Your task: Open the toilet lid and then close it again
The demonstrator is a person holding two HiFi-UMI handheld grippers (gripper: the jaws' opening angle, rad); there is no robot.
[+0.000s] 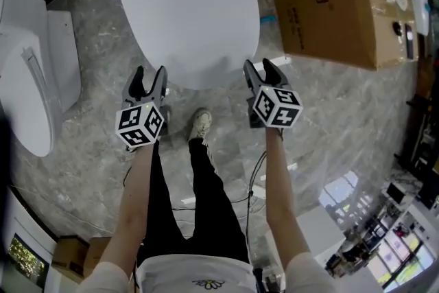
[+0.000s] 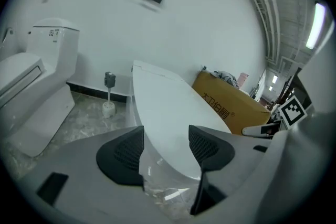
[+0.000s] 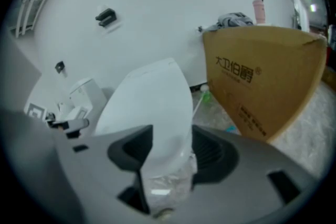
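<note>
Marble floor; toilet lid down, hiding bowl; hinge end cropped.

- Lid: white, glossy, long oval with a plain top.
- State: down and shut, lying flat and level.
- Pose: long axis runs near to far. The rounded tip is at the near end and the broad hinge end is far.
- Place: middle of the scene, in the far half.

left gripper: jaws apart | right gripper: jaws apart | both angled downward
</note>
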